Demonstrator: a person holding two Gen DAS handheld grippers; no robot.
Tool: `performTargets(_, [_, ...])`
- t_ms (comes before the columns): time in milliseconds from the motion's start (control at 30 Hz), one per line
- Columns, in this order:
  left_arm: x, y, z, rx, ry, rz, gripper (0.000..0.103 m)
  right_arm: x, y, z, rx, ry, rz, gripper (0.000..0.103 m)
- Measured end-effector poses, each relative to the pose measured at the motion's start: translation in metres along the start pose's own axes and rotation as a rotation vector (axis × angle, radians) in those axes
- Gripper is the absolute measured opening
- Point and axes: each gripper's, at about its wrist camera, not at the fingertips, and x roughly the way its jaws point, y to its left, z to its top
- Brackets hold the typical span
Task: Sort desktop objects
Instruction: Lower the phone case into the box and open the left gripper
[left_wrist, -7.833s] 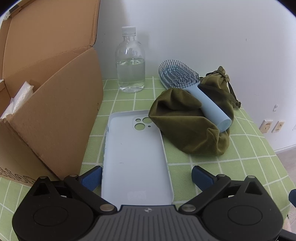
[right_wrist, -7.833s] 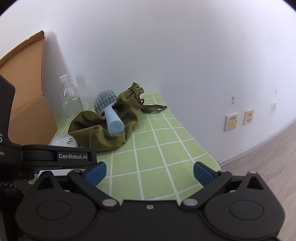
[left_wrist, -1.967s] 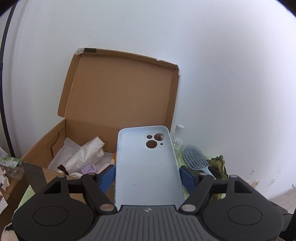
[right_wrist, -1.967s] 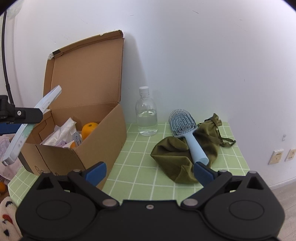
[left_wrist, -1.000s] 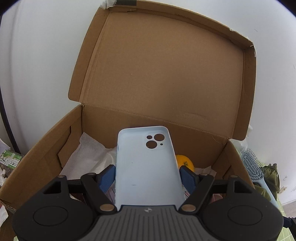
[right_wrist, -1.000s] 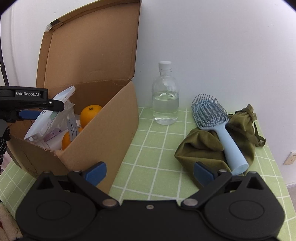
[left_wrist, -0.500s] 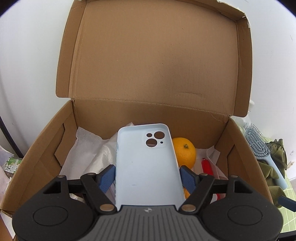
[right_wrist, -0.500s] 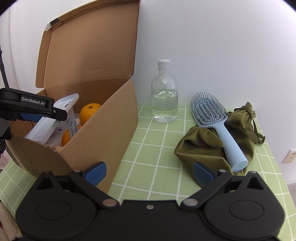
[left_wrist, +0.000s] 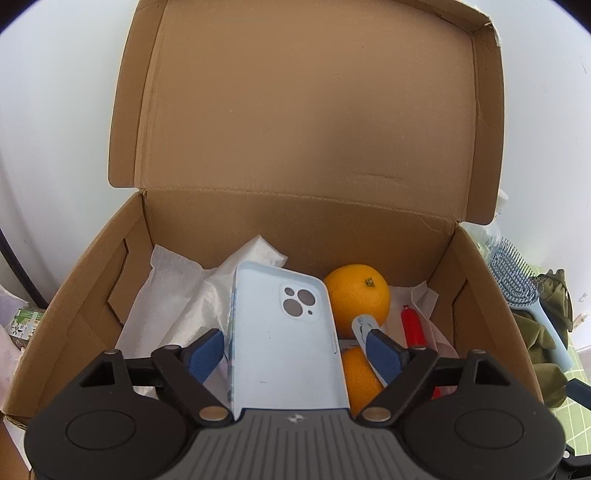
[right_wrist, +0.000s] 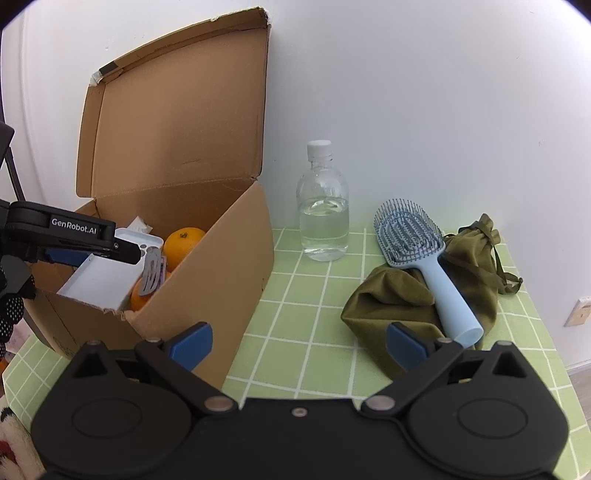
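My left gripper (left_wrist: 295, 350) is open over the cardboard box (left_wrist: 92, 280). The light blue phone case (left_wrist: 284, 332) lies loose between its fingers, tilted, resting on white paper and oranges inside the box. The right pad stands clear of the case. In the right wrist view the case (right_wrist: 103, 280) leans on the box's near wall under the left gripper (right_wrist: 92, 243). My right gripper (right_wrist: 295, 343) is open and empty above the green tablecloth. A blue hairbrush (right_wrist: 424, 254) lies on an olive pouch (right_wrist: 399, 306); a water bottle (right_wrist: 324, 206) stands by the wall.
The box holds oranges (left_wrist: 356, 295), white paper (left_wrist: 184, 295), a red item (left_wrist: 413, 328) and a grey clip (right_wrist: 151, 275). Its lid (left_wrist: 314, 110) stands upright at the back. A wall socket (right_wrist: 578, 312) is at far right. The table edge runs at the right.
The left gripper has lowered into the box and opened, letting go of the phone case, which has tipped to the left. The right gripper has barely moved.
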Motion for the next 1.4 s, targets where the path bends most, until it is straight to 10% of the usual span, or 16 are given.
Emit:
performTargets(700, [-0.031,0.028,0.0,-0.087,-0.196,-0.122,0.103,-0.002,0.01,0.025,0.01,-0.143,-0.016,0.1])
performTargets(1400, [-0.007,0.064,-0.006,-0.248,-0.187,-0.091,0.103,0.059,0.025,0.093,-0.114,-0.278,0.057,0.02])
